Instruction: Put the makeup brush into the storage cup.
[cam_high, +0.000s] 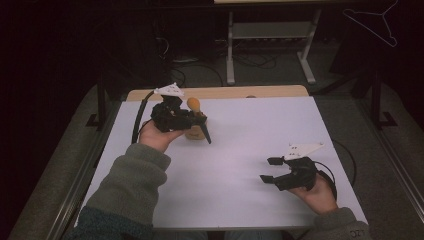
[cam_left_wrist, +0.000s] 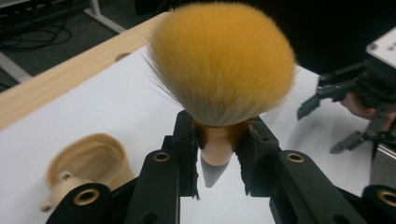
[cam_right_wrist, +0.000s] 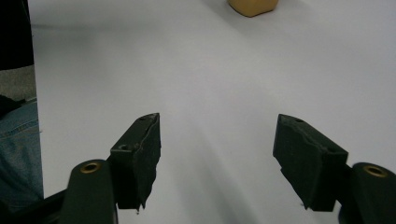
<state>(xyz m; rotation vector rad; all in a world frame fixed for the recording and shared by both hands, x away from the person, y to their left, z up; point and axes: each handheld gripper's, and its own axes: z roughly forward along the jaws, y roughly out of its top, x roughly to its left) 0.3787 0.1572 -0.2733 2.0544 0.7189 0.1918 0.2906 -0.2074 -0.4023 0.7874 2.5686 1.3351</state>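
While my left gripper (cam_left_wrist: 215, 154) is clamping its jaws on the brush (cam_left_wrist: 222, 65) above the bench (cam_high: 240, 150), beside the holder (cam_left_wrist: 88, 161), my right gripper (cam_right_wrist: 217, 158) is waiting with jaws apart and empty, so placing is remaining.

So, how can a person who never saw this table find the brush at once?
Start at the white table and go to its far left part, beside the tan holder. The left gripper clamps the brush there. Its bushy orange bristles stand out from everything nearby.
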